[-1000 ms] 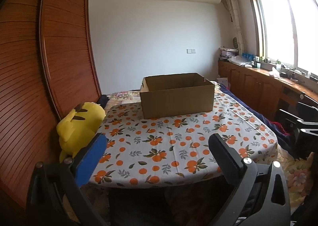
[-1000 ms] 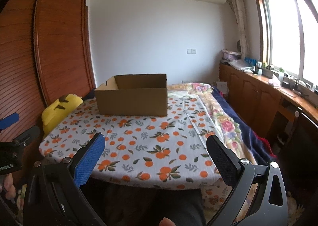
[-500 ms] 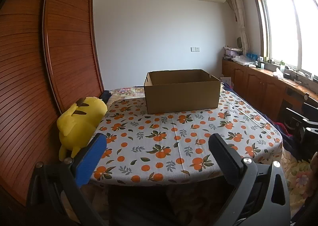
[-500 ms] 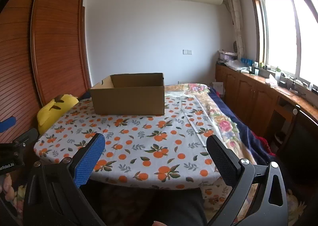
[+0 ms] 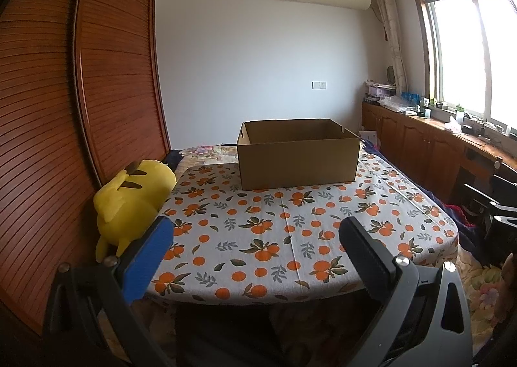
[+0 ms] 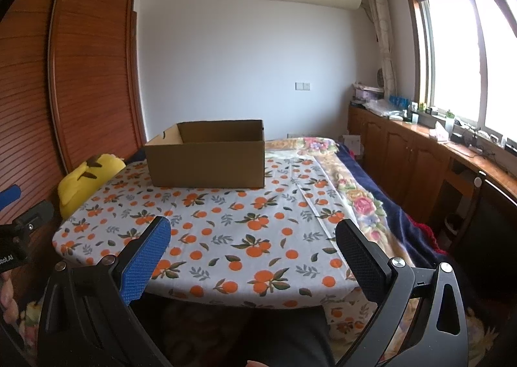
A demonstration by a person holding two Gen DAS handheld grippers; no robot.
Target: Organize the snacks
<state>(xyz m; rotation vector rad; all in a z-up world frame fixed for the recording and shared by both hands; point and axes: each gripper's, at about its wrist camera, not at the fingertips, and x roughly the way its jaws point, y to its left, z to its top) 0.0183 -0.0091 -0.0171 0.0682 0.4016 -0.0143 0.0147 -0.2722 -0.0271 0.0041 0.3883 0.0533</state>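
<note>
Open brown cardboard box (image 5: 299,153), no snacks visible: 2 grippers, left gripper (image 5: 255,237) and right gripper (image 6: 252,237), spread wide, empty; locate snacks before reaching.

White wall (image 5: 258,53), louvred wood wardrobe (image 5: 64,92), bright window (image 5: 468,53) — rm daylit

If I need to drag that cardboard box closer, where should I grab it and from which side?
Take the box by its near wall's top rim, coming from the front and a little above. It stands open-topped on the tablecloth, so one finger can probably slip inside the thin wall and one stay outside. The whole box looks far wider than either open gripper. The left gripper faces it most squarely.
</note>
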